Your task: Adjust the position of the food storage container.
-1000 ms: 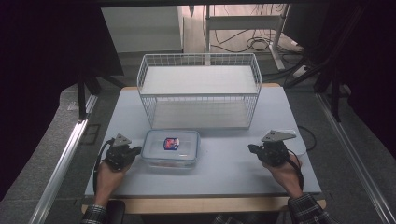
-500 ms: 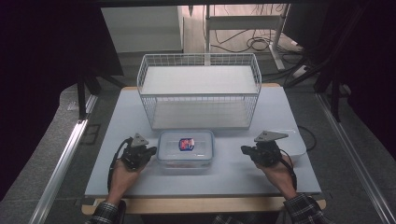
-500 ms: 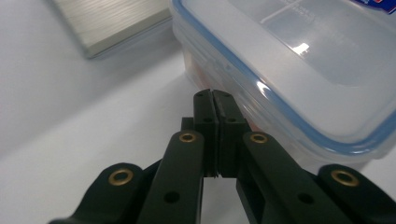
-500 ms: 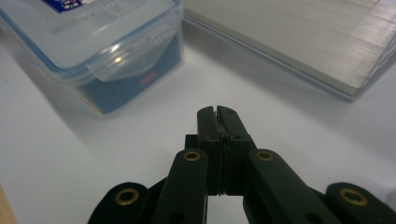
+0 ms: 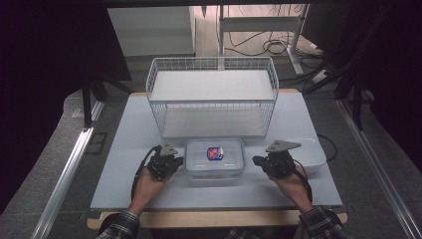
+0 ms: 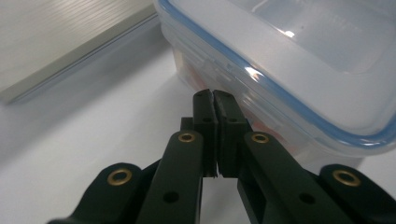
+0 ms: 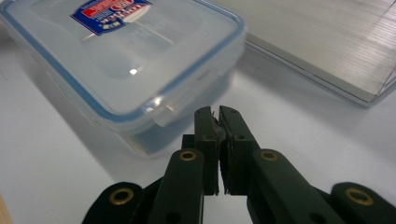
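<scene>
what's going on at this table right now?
A person holds a tool in each hand on either side of a lidded clear plastic container with a blue seal and a red-and-blue label. The left tool is shut, its tips at the container's left end, by a lid latch. The right tool is shut too, just off the right end. A white wire basket stands behind the container on the table.

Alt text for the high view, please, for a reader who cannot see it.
A clear plastic food container with a blue-sealed lid lies on a white table, flanked by a person's two hand-held black grippers: the left gripper at its left side, the right gripper just off its right side, both with jaws shut. Behind it stands a white wire basket.
</scene>
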Action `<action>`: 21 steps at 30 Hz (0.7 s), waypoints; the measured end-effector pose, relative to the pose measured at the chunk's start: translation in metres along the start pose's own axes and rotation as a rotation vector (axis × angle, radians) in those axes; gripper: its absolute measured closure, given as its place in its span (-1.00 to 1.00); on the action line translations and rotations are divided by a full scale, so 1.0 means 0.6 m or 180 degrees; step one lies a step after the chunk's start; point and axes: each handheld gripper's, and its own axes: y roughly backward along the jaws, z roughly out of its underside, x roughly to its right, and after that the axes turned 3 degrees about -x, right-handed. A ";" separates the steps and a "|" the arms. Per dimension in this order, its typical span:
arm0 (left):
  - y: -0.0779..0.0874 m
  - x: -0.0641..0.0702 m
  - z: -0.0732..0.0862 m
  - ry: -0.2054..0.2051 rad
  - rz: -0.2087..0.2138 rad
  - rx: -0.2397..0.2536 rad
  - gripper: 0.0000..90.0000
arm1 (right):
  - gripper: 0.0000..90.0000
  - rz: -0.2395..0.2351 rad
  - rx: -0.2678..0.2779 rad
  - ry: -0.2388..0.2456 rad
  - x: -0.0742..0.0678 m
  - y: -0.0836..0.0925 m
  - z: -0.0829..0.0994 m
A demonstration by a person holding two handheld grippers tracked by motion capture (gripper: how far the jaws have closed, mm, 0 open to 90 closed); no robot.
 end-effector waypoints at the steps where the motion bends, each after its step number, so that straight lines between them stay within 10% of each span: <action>1: -0.003 0.003 -0.004 -0.0030 -0.0004 0.0001 0.98 | 0.91 0.0001 -0.0001 0.0003 0.000 0.000 0.000; 8: 0.016 -0.009 -0.001 0.0132 0.0060 0.0141 0.78 | 0.79 0.0028 0.0026 0.0015 0.001 0.008 0.001; 21: 0.062 -0.016 0.038 0.0207 0.0244 0.0373 -0.63 | -0.32 -0.0046 0.0147 -0.0012 0.000 0.021 0.007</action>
